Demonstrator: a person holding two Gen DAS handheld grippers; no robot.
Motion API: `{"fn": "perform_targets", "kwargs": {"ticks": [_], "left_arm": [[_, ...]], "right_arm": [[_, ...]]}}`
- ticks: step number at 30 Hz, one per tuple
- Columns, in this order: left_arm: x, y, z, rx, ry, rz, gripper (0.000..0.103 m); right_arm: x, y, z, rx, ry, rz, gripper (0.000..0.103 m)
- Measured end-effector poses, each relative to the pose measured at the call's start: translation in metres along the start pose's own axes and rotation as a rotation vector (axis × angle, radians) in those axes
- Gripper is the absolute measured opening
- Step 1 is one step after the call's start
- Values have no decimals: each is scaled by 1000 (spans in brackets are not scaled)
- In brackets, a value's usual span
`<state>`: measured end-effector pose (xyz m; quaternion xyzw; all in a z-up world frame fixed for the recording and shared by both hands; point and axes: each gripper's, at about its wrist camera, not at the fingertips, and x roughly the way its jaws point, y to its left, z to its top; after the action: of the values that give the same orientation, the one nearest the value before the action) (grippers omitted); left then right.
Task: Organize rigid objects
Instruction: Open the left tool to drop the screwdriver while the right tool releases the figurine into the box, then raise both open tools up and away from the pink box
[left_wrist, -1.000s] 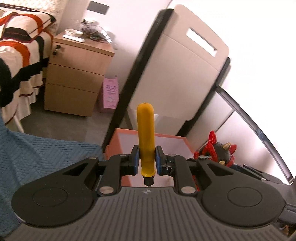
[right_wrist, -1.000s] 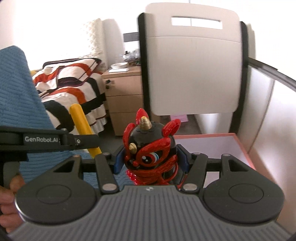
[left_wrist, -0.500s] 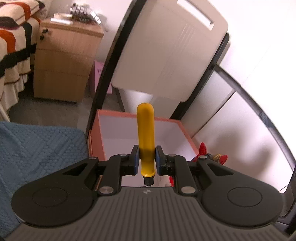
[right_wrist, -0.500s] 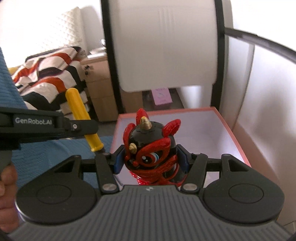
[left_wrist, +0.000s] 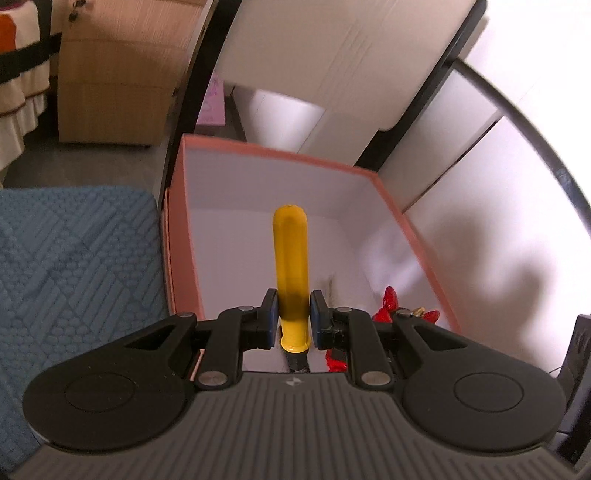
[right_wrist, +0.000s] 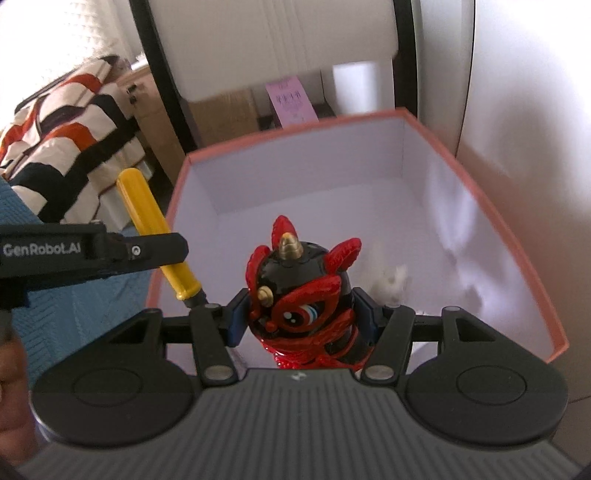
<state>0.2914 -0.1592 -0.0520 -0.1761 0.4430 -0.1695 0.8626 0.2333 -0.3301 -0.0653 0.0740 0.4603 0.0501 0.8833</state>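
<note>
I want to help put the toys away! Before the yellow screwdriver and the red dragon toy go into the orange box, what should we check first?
1. Left gripper shut on the yellow screwdriver: ok, both pads press its handle.
2. Right gripper shut on the red dragon toy: ok, it sits snug between the pads.
3. Orange box open on top: ok, no lid in the way.
4. Room on the box floor: ok, mostly bare white; only a small white fluffy bit lies there.
5. Both things above the opening: ok for the toy; the screwdriver hangs near the left wall, so cannot tell.
6. The two grippers apart: ok, close but not touching.
</note>
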Motion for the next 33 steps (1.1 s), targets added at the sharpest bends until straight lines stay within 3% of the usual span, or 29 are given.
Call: {"fn": "perform_targets", "kwargs": {"ticks": [9,17,33], "left_arm": [[14,13,-11,-39,52,7,22],[1,9,-10,-17,26,3,23],[-145,-21,11,80,-237,-23,23]], "right_arm": [[10,-6,-6,6,68,-2,61],[0,-4,-4,13,26,3,65],[-105,28,24,-25,-239,58,65]]}}
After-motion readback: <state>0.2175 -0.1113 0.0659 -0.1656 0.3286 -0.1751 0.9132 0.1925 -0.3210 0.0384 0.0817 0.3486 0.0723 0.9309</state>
